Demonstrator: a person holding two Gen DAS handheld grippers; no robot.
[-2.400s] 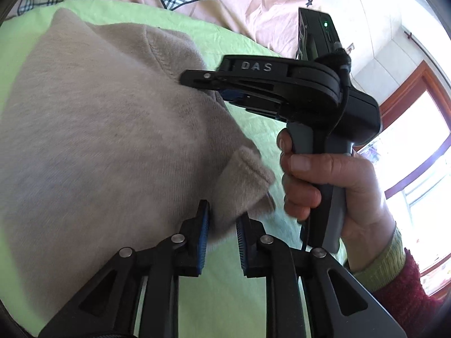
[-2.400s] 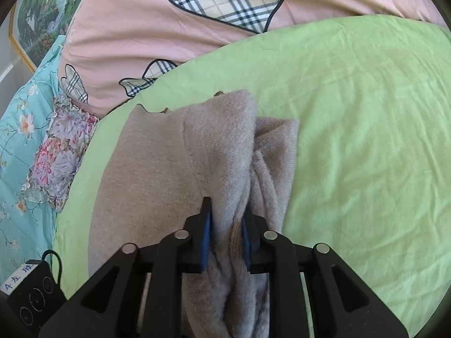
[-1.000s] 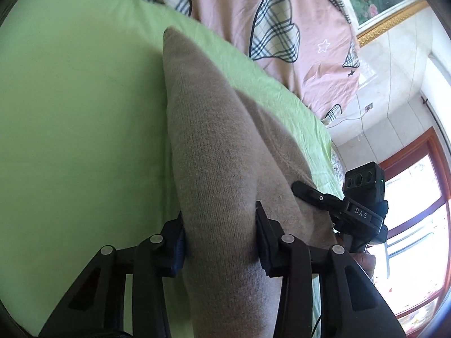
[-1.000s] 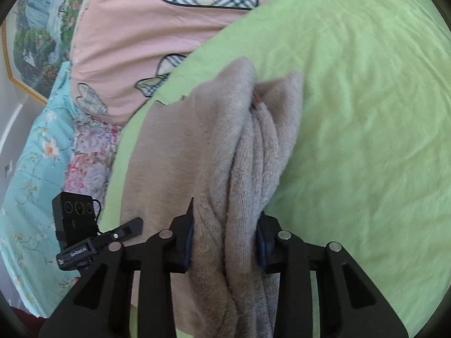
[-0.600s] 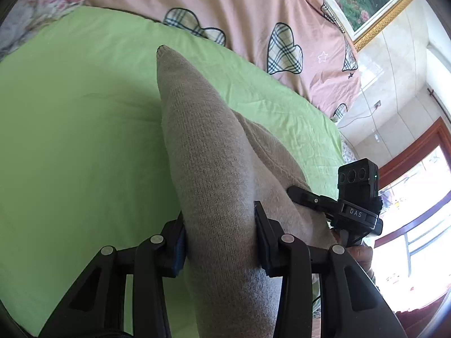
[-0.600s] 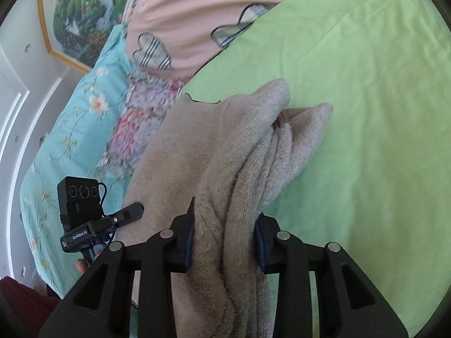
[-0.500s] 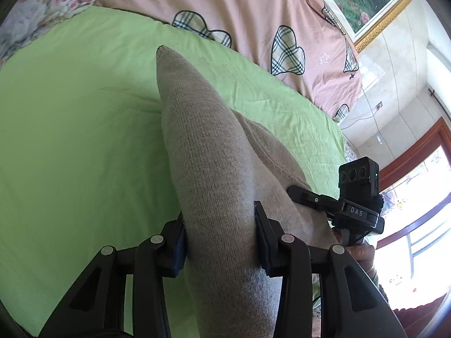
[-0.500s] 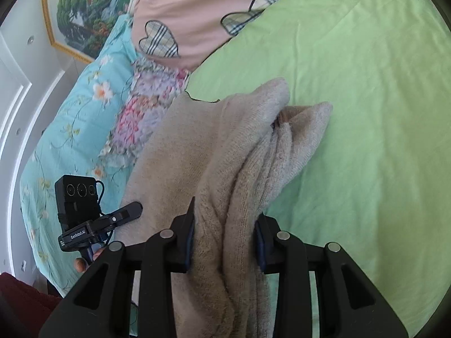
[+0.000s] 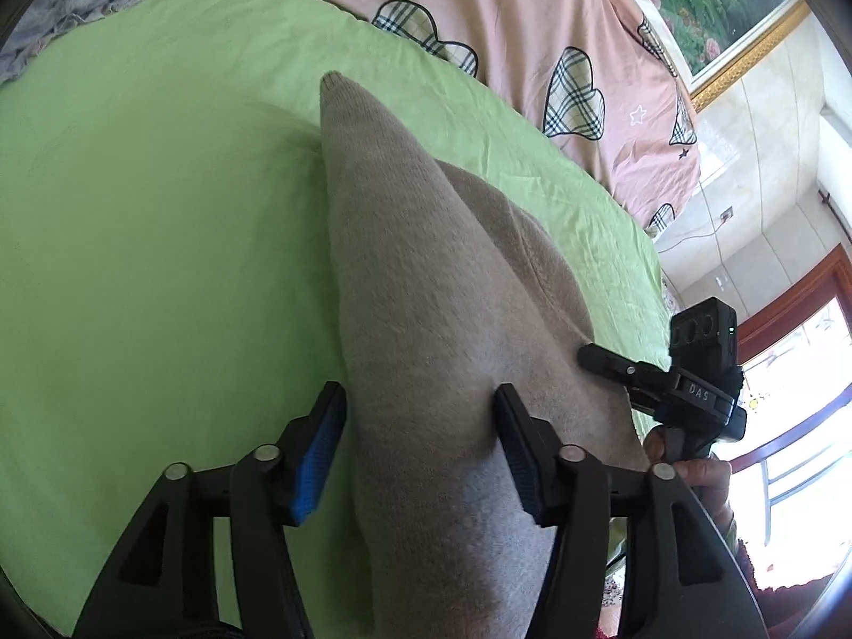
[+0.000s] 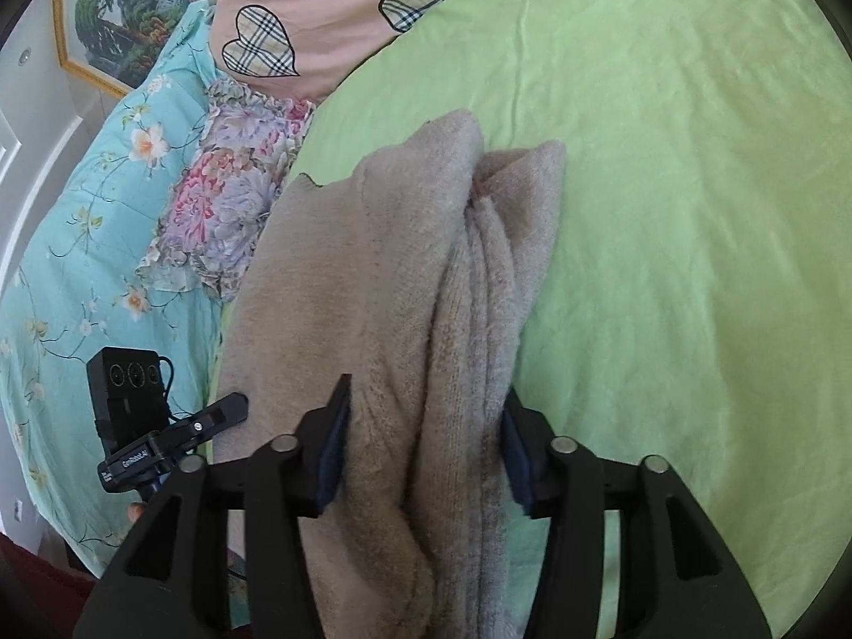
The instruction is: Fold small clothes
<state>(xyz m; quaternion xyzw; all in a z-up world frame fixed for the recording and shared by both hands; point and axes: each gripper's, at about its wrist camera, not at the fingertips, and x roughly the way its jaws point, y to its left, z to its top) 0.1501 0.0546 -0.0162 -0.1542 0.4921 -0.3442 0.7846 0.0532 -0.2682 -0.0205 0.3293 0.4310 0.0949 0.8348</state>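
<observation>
Jaws newly apart (sweater (image 9: 426, 319) between)

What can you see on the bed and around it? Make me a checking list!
Surface: green sheet, wrinkled.
Job's things: beige sweater, folded into a long bundle on the sheet.
Clutter: nothing seen.
Grippers: left gripper and right gripper have just been opening; sweater lies between both jaws, blue pads easing off it.
Cables: thin wire on the far wall, a cord at each gripper's camera.
Surroundings: pink quilt with plaid hearts, teal floral bedding, framed picture, window.
</observation>
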